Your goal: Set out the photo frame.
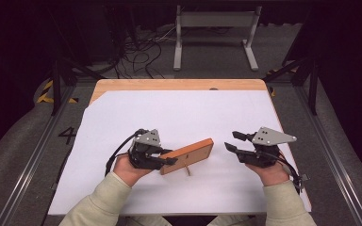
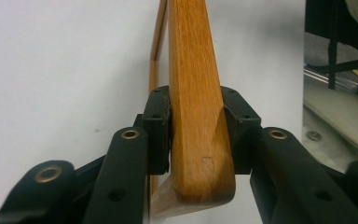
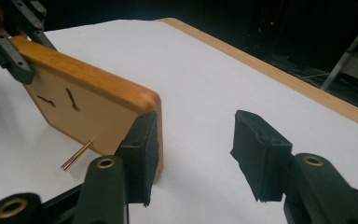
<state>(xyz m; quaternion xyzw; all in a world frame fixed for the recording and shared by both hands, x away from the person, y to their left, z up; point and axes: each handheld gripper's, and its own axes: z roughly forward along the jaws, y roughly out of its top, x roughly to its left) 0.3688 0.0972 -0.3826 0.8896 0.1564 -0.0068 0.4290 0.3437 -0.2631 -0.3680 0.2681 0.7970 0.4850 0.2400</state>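
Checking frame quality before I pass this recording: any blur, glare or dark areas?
High view: white table cover evenly lit, surroundings nearly black. Left gripper view: wooden board sharp between the jaws, softer farther up. Right gripper view: the board casts a soft shadow; background dark; no glare.

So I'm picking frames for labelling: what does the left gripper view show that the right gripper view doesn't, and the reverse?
Left gripper view alone: the left gripper with its fingers pressed on both faces of the wooden board, seen edge-on.
Right gripper view alone: the board's broad face with two slots and a brass pin sticking out, and the right gripper, open with nothing between its fingers.
Both: the board and the white table cover.
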